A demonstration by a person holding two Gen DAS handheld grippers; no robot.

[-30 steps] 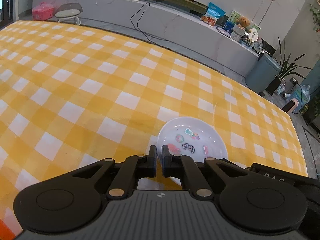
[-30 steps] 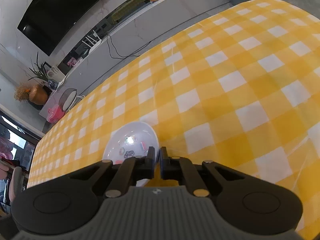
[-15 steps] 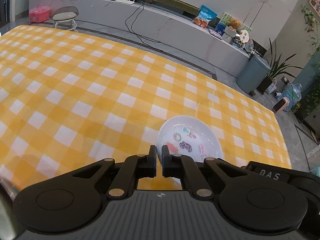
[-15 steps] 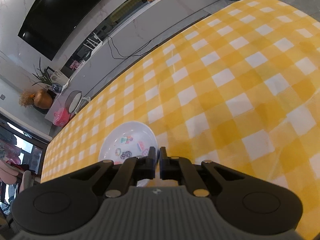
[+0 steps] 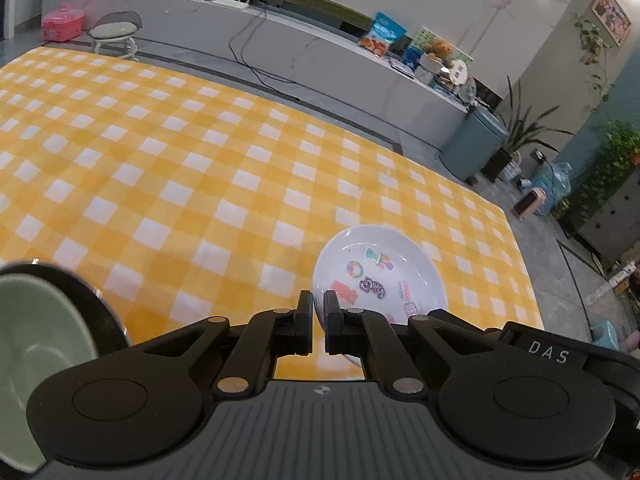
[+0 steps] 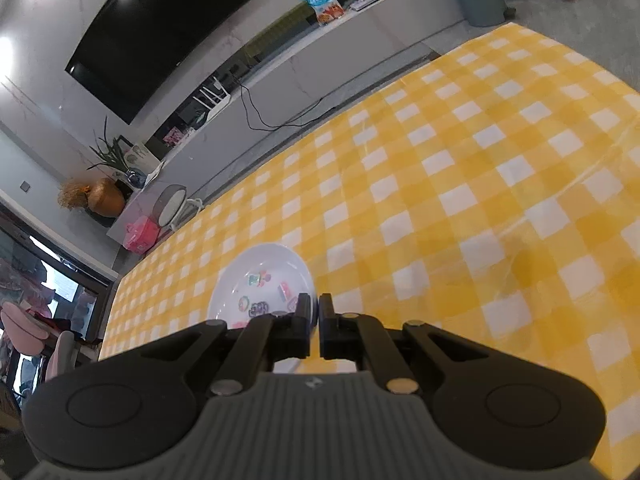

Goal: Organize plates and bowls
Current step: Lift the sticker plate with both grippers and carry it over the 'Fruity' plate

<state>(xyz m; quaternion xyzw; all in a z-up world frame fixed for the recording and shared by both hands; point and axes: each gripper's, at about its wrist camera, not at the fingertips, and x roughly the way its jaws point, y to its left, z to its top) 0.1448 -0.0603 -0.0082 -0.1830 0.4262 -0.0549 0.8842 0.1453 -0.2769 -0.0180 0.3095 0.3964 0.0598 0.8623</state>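
A white bowl (image 5: 380,276) with cartoon stickers inside is held above the yellow checked tablecloth (image 5: 180,184). My left gripper (image 5: 318,312) is shut on its left rim. My right gripper (image 6: 314,314) is shut on the opposite rim of the same bowl (image 6: 260,280). A pale green bowl (image 5: 28,360) sitting on a dark plate (image 5: 96,304) shows at the lower left edge of the left wrist view, below and left of my left gripper.
The table's far edge runs along a grey floor with a long white TV bench (image 5: 280,52) behind. A grey bin (image 5: 472,148) stands past the far right corner. The right gripper's black body (image 5: 560,356) shows at the lower right.
Both grippers have risen with the white bowl, so more table and room show. The green bowl on the dark plate has come into view at the lower left.
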